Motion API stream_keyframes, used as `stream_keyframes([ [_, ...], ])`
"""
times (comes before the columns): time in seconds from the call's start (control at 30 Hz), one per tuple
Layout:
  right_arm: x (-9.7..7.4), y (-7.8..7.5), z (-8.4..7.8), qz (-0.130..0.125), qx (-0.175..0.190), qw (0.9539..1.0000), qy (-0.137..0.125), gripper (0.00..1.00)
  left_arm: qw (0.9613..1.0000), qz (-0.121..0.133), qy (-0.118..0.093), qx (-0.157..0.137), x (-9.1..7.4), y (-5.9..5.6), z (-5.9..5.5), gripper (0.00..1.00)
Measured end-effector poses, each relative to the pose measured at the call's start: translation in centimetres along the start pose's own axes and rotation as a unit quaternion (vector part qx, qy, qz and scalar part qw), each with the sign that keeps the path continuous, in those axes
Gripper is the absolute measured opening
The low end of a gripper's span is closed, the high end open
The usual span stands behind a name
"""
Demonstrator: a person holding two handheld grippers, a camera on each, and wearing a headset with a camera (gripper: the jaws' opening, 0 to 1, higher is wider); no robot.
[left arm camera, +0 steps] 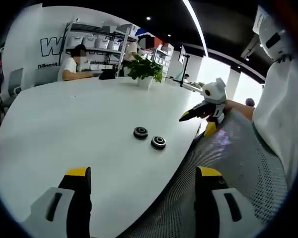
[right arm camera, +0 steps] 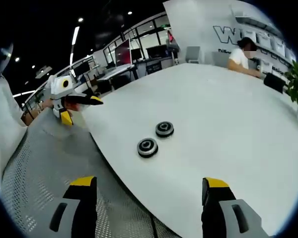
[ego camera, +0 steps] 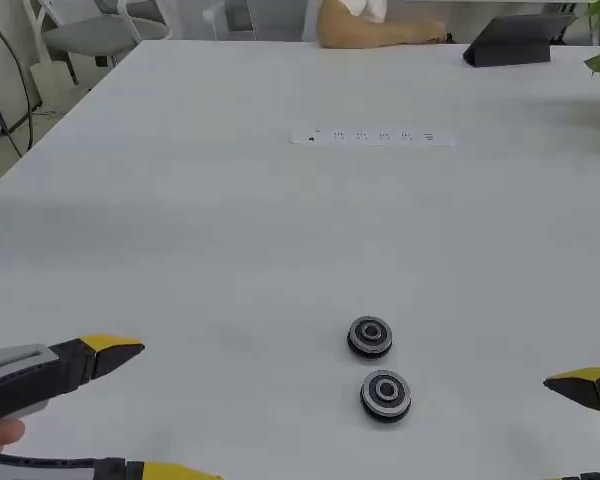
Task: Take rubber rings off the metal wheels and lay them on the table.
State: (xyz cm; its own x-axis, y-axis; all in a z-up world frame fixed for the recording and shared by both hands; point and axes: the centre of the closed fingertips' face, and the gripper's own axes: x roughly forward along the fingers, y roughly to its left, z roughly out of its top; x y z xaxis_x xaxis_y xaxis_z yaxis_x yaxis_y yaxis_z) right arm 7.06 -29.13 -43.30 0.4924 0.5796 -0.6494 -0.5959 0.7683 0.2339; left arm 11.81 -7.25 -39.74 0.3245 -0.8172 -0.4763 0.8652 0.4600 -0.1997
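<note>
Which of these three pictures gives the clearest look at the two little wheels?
The head view: it looks down on the farther wheel and nearer wheel, large and sharp, round faces whole. The gripper views show both smaller, slantwise, near the edge of the table.

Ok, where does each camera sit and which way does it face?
Head view: headset, facing forward-down at the table and wheels; left gripper and right gripper at the bottom corners.
Left gripper view: on that gripper, facing the right gripper across the wheels; own open jaws, white clothing.
Right gripper view: on that gripper, facing the left gripper; own open jaws.
Shared: all three show both wheels.
</note>
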Motion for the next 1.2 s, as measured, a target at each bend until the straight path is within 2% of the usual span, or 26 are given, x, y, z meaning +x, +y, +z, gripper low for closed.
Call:
stream_keyframes([
  [0.47,0.0,0.0,-0.1,0.000,-0.001,1.0000,0.000,0.86,1.0000,0.001,0.001,0.001,0.0,0.0,0.0,0.84],
  [0.63,-0.1,0.0,-0.1,0.000,-0.003,1.0000,0.001,0.86,1.0000,-0.009,0.003,0.000,0.1,-0.4,-0.1,0.84],
  [0.83,-0.2,-0.2,0.5,0.001,0.013,0.9998,-0.018,0.86,0.9999,-0.011,0.006,0.006,0.1,-0.4,0.0,0.88],
  [1.07,-0.2,-0.5,1.0,-0.004,0.009,0.9997,-0.023,0.85,0.9996,-0.015,0.012,0.021,0.1,-0.5,0.3,0.90],
  [1.2,-0.2,-0.8,1.3,-0.011,0.006,0.9996,-0.026,0.85,0.9995,-0.017,0.010,0.025,0.5,-0.7,1.0,0.91],
])
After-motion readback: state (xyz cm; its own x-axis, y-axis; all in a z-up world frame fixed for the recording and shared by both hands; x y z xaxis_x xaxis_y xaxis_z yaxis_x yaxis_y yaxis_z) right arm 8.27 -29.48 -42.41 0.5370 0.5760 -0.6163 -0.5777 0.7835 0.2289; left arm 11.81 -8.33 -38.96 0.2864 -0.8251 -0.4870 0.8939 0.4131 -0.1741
